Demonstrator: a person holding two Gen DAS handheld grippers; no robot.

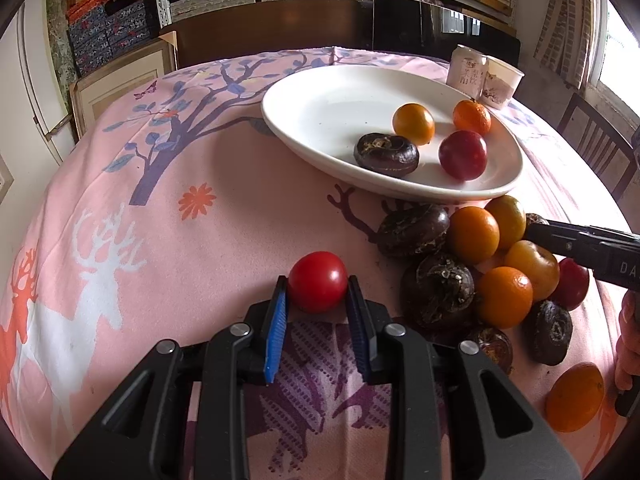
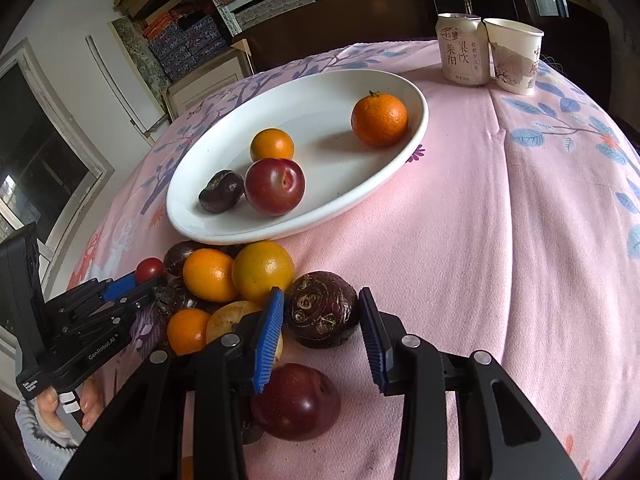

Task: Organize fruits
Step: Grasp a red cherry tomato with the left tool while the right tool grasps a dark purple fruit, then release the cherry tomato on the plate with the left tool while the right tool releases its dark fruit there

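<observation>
A white oval plate (image 1: 320, 92) (image 2: 320, 92) holds a dark water chestnut (image 1: 386, 155), a yellow-orange fruit (image 1: 413, 124), a tangerine (image 1: 472, 117) and a red plum (image 1: 463, 155). A heap of tangerines and dark chestnuts (image 1: 480, 272) (image 2: 240, 276) lies on the cloth in front of the plate. My left gripper (image 1: 318, 280) is shut on a small red tomato (image 1: 318, 286) (image 2: 149, 269) at cloth level. My right gripper (image 2: 322, 304) is open around a dark water chestnut (image 2: 322, 316), pads apart from it. A red plum (image 2: 296, 400) lies under its left finger.
A drink can (image 2: 460, 48) and a paper cup (image 2: 514, 56) stand at the table's far right. The pink deer-print tablecloth (image 1: 200, 240) covers the round table. A loose tangerine (image 1: 574, 398) lies near the right hand. A chair (image 1: 600, 148) stands beyond the right edge.
</observation>
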